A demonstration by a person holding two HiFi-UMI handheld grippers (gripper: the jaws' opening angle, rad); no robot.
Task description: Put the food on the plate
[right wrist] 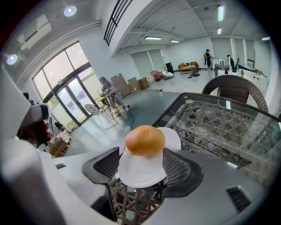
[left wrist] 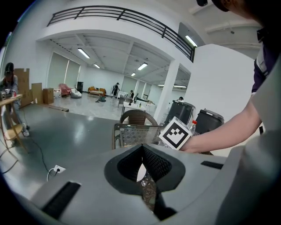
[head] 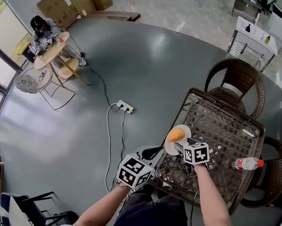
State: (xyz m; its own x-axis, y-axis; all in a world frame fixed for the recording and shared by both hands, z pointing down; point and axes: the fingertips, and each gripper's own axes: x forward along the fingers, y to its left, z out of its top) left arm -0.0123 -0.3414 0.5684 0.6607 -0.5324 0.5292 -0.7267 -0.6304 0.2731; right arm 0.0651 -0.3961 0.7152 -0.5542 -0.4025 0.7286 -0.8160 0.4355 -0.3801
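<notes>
A round orange piece of food [right wrist: 145, 139] rests on a small white plate [right wrist: 139, 171] on the glass-topped wicker table [head: 229, 129]. My right gripper [right wrist: 144, 165] is open, its jaws wide apart on either side of the plate's near part, and the food lies just past the fingertips. From above, the food [head: 176, 134] sits at the plate's [head: 183, 131] far left, with the right gripper [head: 181, 147] at its near rim. Off the table's near left corner, my left gripper [head: 151, 151] is shut on nothing, and its pads [left wrist: 147, 159] meet at the tip.
A clear bottle with a red cap [head: 248, 163] lies on the table's right side. Wicker chairs [head: 237, 80] stand behind and right of the table. A power strip [head: 125, 107] and its cable lie on the grey floor. A person sits at a round table [head: 50, 50] far left.
</notes>
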